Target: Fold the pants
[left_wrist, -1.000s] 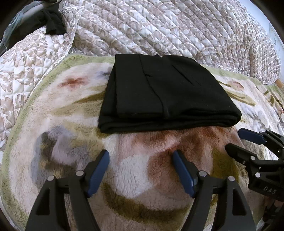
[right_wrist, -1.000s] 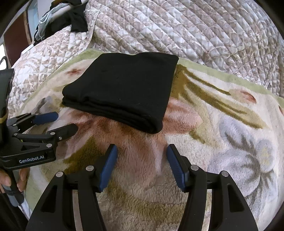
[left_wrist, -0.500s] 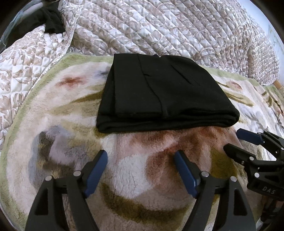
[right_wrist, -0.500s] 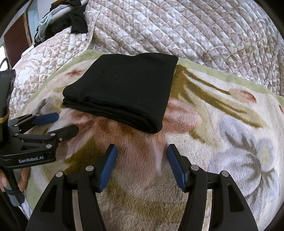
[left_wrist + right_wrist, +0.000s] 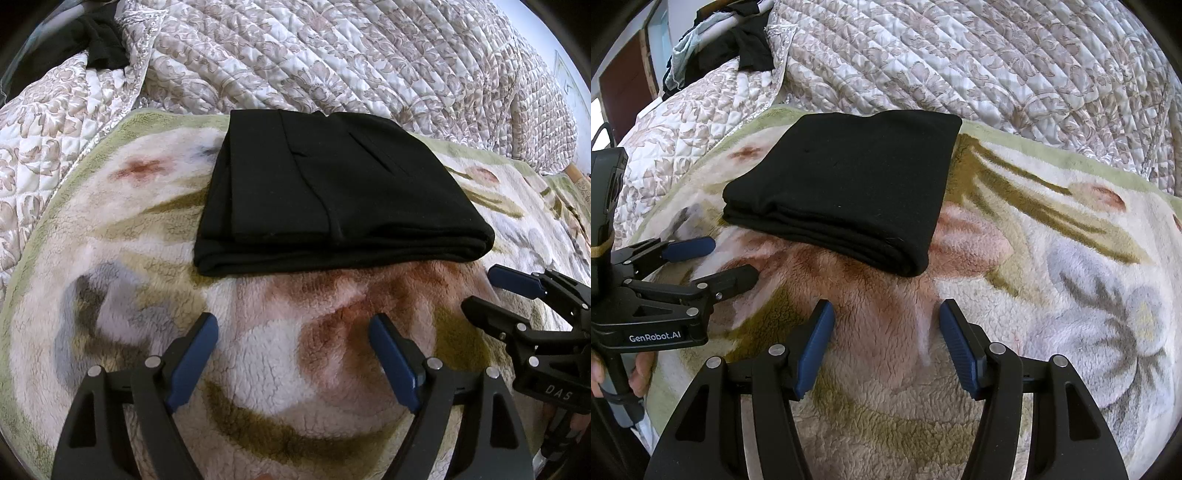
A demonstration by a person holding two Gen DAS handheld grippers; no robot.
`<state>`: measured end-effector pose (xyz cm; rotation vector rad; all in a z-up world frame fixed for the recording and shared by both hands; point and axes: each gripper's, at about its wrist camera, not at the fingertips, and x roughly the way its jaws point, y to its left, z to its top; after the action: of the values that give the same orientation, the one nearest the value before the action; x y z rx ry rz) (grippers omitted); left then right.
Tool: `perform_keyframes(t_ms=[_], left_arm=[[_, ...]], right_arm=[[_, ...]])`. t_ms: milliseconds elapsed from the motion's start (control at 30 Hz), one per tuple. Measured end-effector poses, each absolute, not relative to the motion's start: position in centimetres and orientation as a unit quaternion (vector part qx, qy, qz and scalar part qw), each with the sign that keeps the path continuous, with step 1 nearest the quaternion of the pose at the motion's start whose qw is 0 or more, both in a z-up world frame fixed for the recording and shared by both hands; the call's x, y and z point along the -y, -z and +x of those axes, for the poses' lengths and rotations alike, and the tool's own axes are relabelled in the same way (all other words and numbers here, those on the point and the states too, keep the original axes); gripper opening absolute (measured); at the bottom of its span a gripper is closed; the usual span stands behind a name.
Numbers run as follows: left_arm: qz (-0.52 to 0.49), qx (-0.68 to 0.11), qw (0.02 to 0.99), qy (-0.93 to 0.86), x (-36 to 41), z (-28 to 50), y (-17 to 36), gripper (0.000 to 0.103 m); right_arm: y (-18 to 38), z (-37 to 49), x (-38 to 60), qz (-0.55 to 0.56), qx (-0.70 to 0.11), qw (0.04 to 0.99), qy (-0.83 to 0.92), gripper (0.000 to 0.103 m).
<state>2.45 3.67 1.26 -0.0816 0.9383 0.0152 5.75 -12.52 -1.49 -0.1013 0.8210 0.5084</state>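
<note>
pants: matt black knit cloth, smooth, faint lint specks
blanket: thick fleece, nubbly, curly pile (flower print)
quilt: stitched cloth with a satin sheen, puckered along the seams
left gripper: matt black plastic, blue ribbed pads, shiny metal pins
right gripper: same plastic, pads and pins

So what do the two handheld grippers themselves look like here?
Both the left gripper and right gripper have black angular frames, silver rivets and blue ribbed pads. White lettering reads GenRobot.AI on the left and DAS on the right.
</note>
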Motion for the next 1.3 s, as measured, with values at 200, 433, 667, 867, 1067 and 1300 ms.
perform_keyframes(t_ms=[200, 433, 667, 867, 1067, 1300], left_arm=[[-0.039, -0.452, 0.891, -0.007, -3.63, 2.47, -1.28, 0.086], [-0.039, -0.452, 0.891, -0.007, -3.67, 2.47, -1.26, 0.087], [-0.039, -0.452, 0.891, -0.007, -3.65, 2.48, -1.20, 0.087], [-0.039, -0.452, 0.891, -0.007, -3.62, 2.46, -1.19, 0.087], [-0.037, -0.451, 0.892, -0.007, -3.64, 2.50, -1.12, 0.087], [-0.036, -0.451, 0.892, -0.007, -3.62, 2.49, -1.12, 0.087]], right_arm=[[1.50, 5.75, 12.52, -0.049, -0.395, 0.884, -0.244, 0.060], [1.49, 5.74, 12.51, -0.049, -0.394, 0.885, -0.244, 0.060], [1.47, 5.74, 12.51, -0.048, -0.395, 0.884, -0.245, 0.060], [1.45, 5.73, 12.50, -0.047, -0.395, 0.884, -0.245, 0.060], [1.48, 5.67, 12.44, -0.043, -0.395, 0.884, -0.246, 0.061], [1.51, 5.72, 12.46, -0.040, -0.395, 0.884, -0.248, 0.061]])
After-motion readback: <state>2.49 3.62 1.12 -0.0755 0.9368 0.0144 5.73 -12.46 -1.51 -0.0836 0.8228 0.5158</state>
